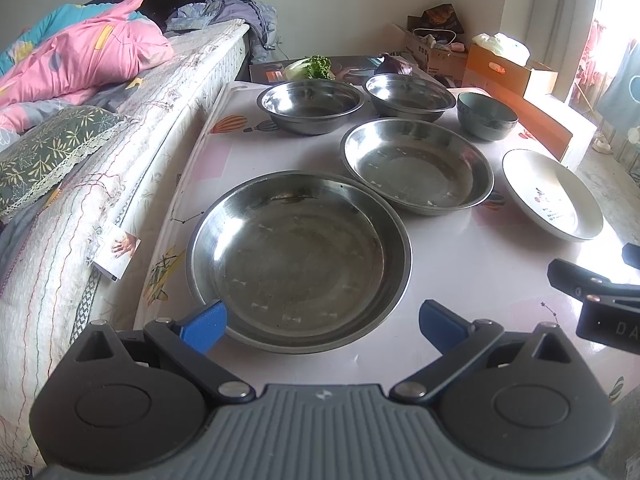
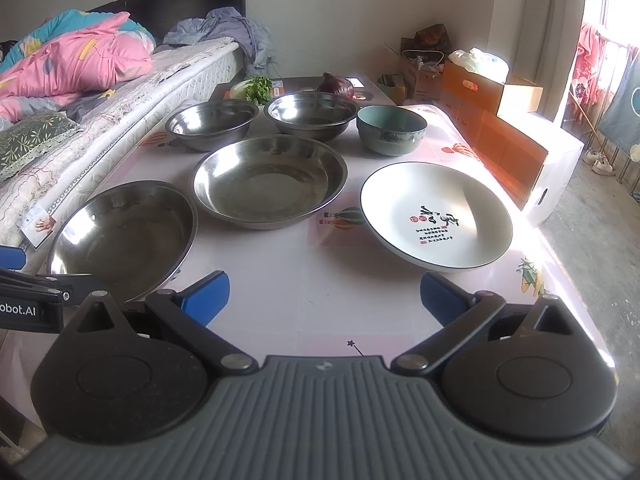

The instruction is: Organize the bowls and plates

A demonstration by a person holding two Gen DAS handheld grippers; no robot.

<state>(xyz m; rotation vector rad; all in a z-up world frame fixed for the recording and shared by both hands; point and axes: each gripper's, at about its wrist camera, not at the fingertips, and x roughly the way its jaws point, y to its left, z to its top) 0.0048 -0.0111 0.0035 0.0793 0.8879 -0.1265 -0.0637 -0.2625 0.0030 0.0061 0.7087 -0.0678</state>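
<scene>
Stainless steel fills most of the left wrist view: the nearest steel plate (image 1: 299,261) lies on the table (image 1: 460,280) right ahead of the left gripper (image 1: 322,322), whose blue fingers (image 1: 205,325) stand wide apart, holding nothing. The left finger overlaps the plate's near rim in the picture, though I cannot tell whether it touches. Behind and to the right sits a second steel plate (image 1: 417,165), and further back two steel bowls side by side, the left steel bowl (image 1: 310,105) and the right steel bowl (image 1: 409,96). A teal ceramic bowl (image 1: 486,115) stands to their right, and a white ceramic plate (image 1: 551,193) rests near the table's right edge. Greens (image 1: 314,67) and a red onion (image 1: 394,65) lie at the far end. A bed (image 1: 120,128) with a pink quilt (image 1: 80,52) runs along the left.

From the right wrist view, the right gripper (image 2: 325,299) is likewise spread wide and empty above bare tablecloth, between the nearest steel plate (image 2: 124,236) at the left and the white ceramic plate (image 2: 436,216), printed with red and black characters, at the right. The second steel plate (image 2: 270,182), both steel bowls and the teal ceramic bowl (image 2: 391,129) stand beyond, none stacked. Cardboard boxes (image 2: 492,88) sit past the table's far right corner.
</scene>
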